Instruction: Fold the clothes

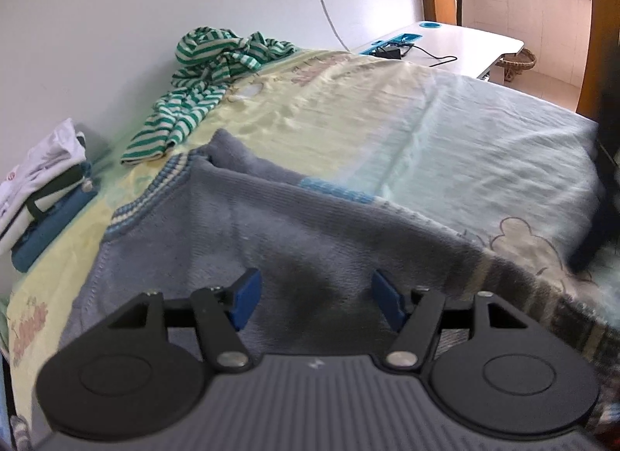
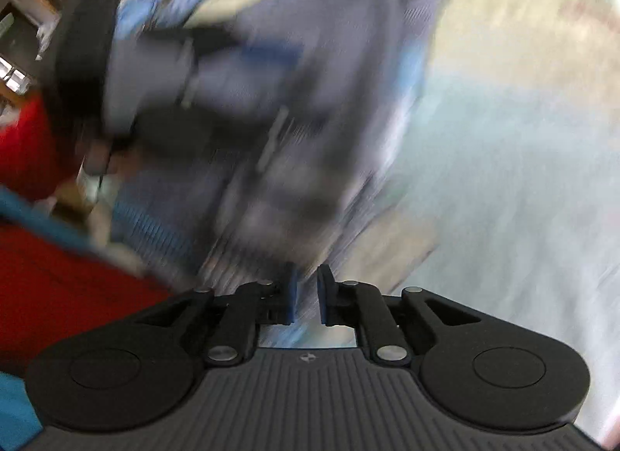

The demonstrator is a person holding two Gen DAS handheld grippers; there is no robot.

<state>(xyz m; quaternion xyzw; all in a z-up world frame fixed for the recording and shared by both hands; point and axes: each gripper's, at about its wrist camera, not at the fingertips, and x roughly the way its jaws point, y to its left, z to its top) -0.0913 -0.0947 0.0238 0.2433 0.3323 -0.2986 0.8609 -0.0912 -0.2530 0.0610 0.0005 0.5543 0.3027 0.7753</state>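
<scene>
Grey sweater lies right under the wide jaws, only partly folded.

Left gripper (image 1: 314, 301) hangs with its jaws apart and nothing in them, and the grey sweater (image 1: 248, 230) spreads flat on the bed (image 1: 445, 117) just past the blue pads. Right gripper (image 2: 307, 294) has its jaws nearly together; its picture is too blurry to tell if they pinch the cloth. One side of the sweater looks turned over, so the fold seems started, not done. Further off, left of the jaws, a small stack of folded clothes (image 1: 42, 175) sits finished. Beyond the sweater, a striped green top (image 1: 201, 75) lies crumpled and waits its turn. Farthest away, beside a desk (image 1: 465, 40), stands a woven basket (image 1: 519, 61); I cannot see what is inside.
</scene>
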